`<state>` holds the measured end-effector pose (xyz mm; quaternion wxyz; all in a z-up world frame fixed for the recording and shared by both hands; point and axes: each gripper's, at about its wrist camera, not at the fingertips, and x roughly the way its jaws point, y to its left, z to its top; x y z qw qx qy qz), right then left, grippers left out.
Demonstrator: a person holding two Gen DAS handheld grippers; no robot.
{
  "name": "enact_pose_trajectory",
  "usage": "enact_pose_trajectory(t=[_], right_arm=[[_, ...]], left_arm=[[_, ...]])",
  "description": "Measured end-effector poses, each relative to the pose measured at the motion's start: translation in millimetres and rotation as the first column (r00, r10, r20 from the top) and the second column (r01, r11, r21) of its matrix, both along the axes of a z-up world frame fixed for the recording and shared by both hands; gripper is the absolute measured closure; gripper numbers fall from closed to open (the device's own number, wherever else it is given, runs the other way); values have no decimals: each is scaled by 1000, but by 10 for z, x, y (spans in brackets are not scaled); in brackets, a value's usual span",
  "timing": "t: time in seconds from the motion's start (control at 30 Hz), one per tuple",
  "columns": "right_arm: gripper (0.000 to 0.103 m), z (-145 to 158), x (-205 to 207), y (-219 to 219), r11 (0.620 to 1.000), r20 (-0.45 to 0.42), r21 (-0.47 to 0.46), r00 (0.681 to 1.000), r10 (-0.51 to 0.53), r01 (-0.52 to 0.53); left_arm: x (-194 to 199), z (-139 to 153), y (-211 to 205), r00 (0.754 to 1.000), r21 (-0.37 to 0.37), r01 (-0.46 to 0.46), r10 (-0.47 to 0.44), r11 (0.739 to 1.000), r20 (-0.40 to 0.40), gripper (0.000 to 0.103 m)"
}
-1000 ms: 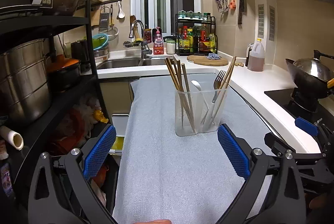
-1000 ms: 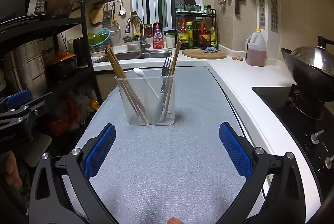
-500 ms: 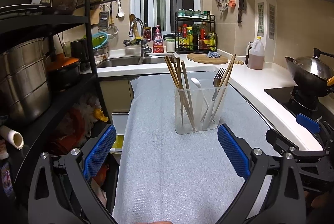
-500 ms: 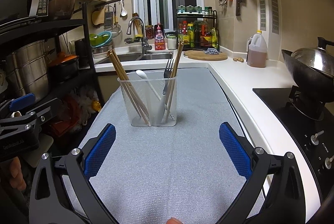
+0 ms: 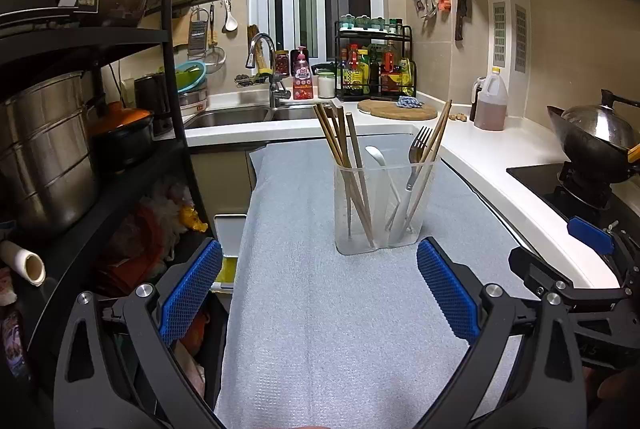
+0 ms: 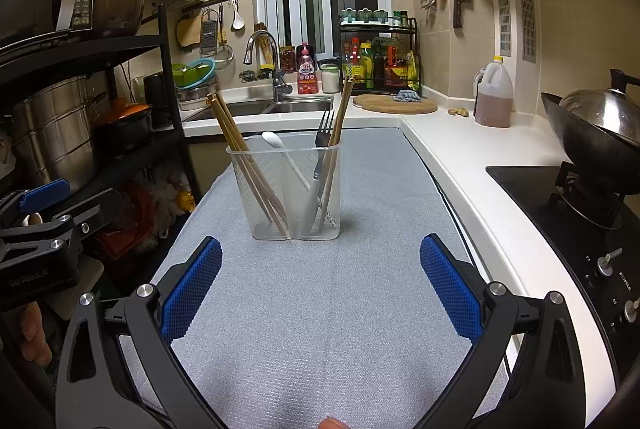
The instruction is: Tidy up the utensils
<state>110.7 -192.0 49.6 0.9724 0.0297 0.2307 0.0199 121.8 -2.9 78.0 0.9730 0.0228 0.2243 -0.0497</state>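
Two grippers of mine, left (image 5: 318, 289) and right (image 6: 320, 287), hang with jaws wide apart and nothing between them, just short of the holder (image 6: 295, 191) on the mat (image 6: 320, 309); chopsticks (image 6: 244, 165), spoon (image 6: 284, 157) and fork (image 6: 322, 145) stand inside the holder

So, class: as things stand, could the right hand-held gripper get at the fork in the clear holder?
Probably yes: the right hand-held gripper is open, the mat before it is bare, and the fork sticks up above the holder rim.
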Motion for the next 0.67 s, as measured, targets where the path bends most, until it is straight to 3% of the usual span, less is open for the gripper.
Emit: enact_pose_trajectory(t=[0.67], right_arm=[[5, -55, 39, 28, 999, -25, 33, 999, 37, -36]], left_arm=[[7, -101, -1, 1000, 1, -3, 3, 1000, -20, 8]])
